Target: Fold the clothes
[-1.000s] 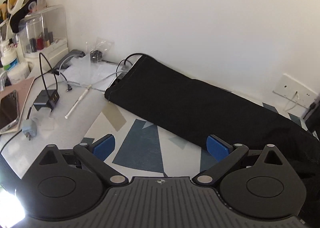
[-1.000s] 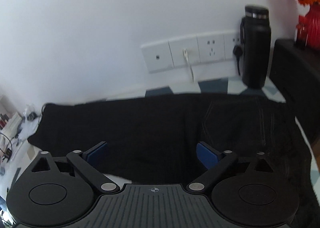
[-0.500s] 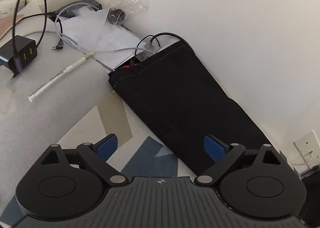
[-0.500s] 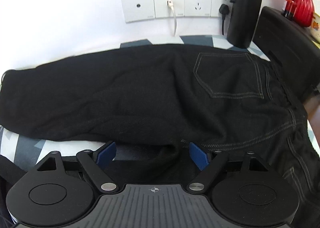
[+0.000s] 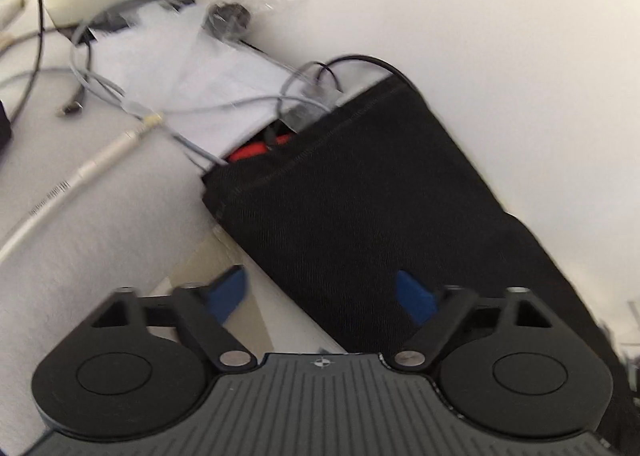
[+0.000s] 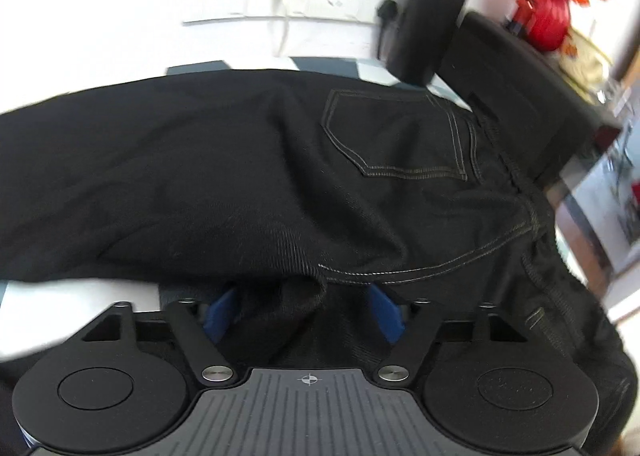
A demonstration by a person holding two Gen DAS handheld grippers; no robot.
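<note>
Trousers [image 6: 224, 176] lie flat along the wall, hem at 11 o'clock of the left view. Since a second ago both tools have dropped onto them and begun closing: the left gripper [image 5: 320, 294] straddles the leg's near edge, the right gripper [image 6: 302, 312] brackets a crotch fold. Neither pinches yet, so lifting for the fold likely comes next.

Black jeans [image 6: 248, 168] run off the right wrist view's left edge, something red [image 5: 256, 150] is half buried under the hem, and the wall sockets [image 6: 280, 4] are just motion smear.
</note>
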